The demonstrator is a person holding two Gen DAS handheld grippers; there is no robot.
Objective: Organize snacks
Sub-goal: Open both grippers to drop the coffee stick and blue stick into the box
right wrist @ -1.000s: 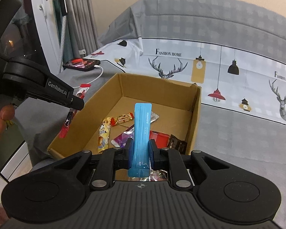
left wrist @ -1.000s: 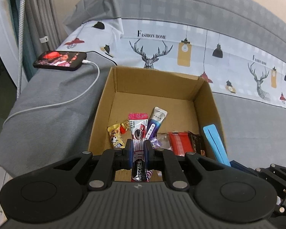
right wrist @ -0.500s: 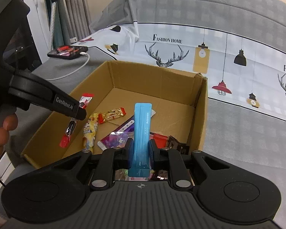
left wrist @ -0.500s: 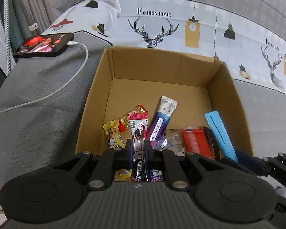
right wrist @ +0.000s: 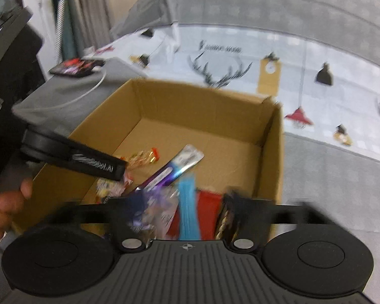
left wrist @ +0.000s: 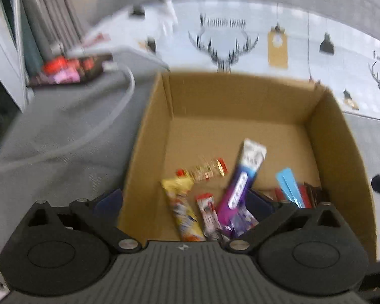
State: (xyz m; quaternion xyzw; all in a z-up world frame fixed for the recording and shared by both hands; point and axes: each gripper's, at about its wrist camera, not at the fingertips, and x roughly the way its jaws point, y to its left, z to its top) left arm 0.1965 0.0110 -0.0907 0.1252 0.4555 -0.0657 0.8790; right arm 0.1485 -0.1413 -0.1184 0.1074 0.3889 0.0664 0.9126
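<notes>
A cardboard box (left wrist: 149,131) (right wrist: 273,152) on the grey bed holds several snacks. My left gripper (left wrist: 182,202) is open over the box's near left wall; the red-and-white stick (left wrist: 209,215) lies loose below it, beside a yellow pack (left wrist: 182,207), a small red-gold candy (left wrist: 205,171) and a purple stick (left wrist: 240,185). My right gripper (right wrist: 190,207) is open above the near right part of the box; the blue stick (right wrist: 188,210) (left wrist: 288,187) lies between its fingers on a red pack (right wrist: 207,207). Both views are blurred.
A phone (left wrist: 68,72) (right wrist: 76,67) on a white cable (left wrist: 109,116) lies on the grey blanket left of the box. A printed pillow (left wrist: 278,45) lies behind it. A hand (right wrist: 7,205) holds the left gripper's handle.
Both grippers have opened. The red-and-white stick has dropped from the left one into the box. The blue stick has left the right one and lies in the box.
</notes>
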